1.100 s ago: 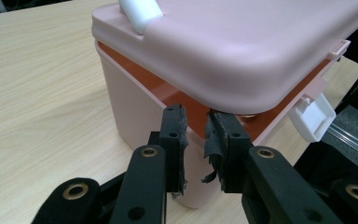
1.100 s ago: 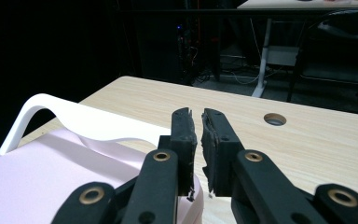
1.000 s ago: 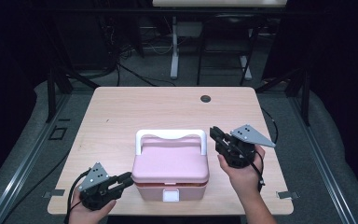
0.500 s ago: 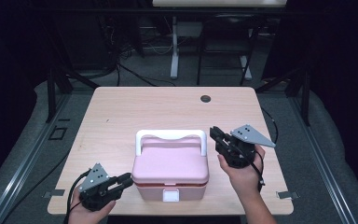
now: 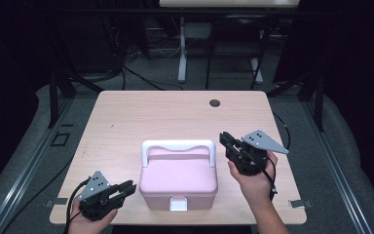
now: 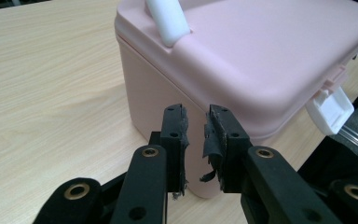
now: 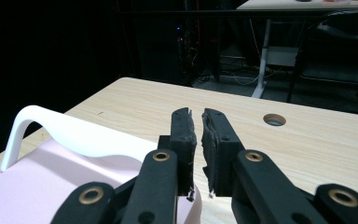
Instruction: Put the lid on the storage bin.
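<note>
Near the front edge of the desk (image 5: 126, 117) sits the one pink box (image 5: 179, 181), lid down, its white latch (image 5: 178, 204) facing the person and almost at the edge, so there's barely any desk left in front of it. Behind it there's loads of bare wood, all the way back to the single round cable hole (image 5: 215, 103) near the far edge. To the sides there's a strip of open desk each way, a bit wider on the left. Count-wise: one box, one white handle (image 5: 178, 147) standing upright at the back of the lid, one latch, two tongs. The left tongs (image 5: 126, 187) sit low at the front left corner of the desk, tips just beside the box's left wall, near the bottom; the jaws are nearly together with a thin gap and nothing between them. The right tongs (image 5: 225, 139) hover off the box's right rear corner, close to the handle's right end, jaws pretty much closed and empty too. The left gripper view gets you the box's side wall and corner up close, right past the tips (image 6: 196, 128), plus the latch (image 6: 330, 109) sticking out, which you can't judge from above. The right gripper view looks over the lid along the handle (image 7: 65, 133) toward the cable hole (image 7: 274, 120), with the tips (image 7: 198, 123) clear of the handle.
</note>
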`<state>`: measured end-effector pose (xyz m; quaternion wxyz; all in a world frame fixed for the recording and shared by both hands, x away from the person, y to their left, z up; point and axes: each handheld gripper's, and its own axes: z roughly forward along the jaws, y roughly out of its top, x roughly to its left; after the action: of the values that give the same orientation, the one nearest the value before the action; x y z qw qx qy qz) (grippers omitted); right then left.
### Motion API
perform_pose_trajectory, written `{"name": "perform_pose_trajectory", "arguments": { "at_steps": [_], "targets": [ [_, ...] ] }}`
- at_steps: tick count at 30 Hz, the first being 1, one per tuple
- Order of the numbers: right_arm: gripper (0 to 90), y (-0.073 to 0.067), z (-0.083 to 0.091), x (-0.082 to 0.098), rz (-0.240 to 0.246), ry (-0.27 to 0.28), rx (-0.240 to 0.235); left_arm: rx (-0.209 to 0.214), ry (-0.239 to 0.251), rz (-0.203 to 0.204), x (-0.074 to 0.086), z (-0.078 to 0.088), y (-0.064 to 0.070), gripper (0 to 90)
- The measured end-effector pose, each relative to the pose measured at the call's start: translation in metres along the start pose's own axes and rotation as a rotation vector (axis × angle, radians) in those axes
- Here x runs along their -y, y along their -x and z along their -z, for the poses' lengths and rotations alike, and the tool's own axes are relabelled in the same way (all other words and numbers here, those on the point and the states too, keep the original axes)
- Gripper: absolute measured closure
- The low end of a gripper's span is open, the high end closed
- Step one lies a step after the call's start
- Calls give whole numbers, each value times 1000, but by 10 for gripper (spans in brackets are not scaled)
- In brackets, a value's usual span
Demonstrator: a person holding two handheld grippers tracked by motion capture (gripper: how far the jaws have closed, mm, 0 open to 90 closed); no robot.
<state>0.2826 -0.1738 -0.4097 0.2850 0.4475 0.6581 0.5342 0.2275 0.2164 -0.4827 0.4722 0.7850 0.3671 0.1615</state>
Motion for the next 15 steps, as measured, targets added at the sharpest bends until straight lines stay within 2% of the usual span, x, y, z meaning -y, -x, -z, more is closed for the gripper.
{"name": "perform_pose_trajectory", "arguments": {
  "at_steps": [15],
  "targets": [
    [824,0,0,0,3,-2,0,-5,11,27,-6,-1,-7,707]
  ]
}}
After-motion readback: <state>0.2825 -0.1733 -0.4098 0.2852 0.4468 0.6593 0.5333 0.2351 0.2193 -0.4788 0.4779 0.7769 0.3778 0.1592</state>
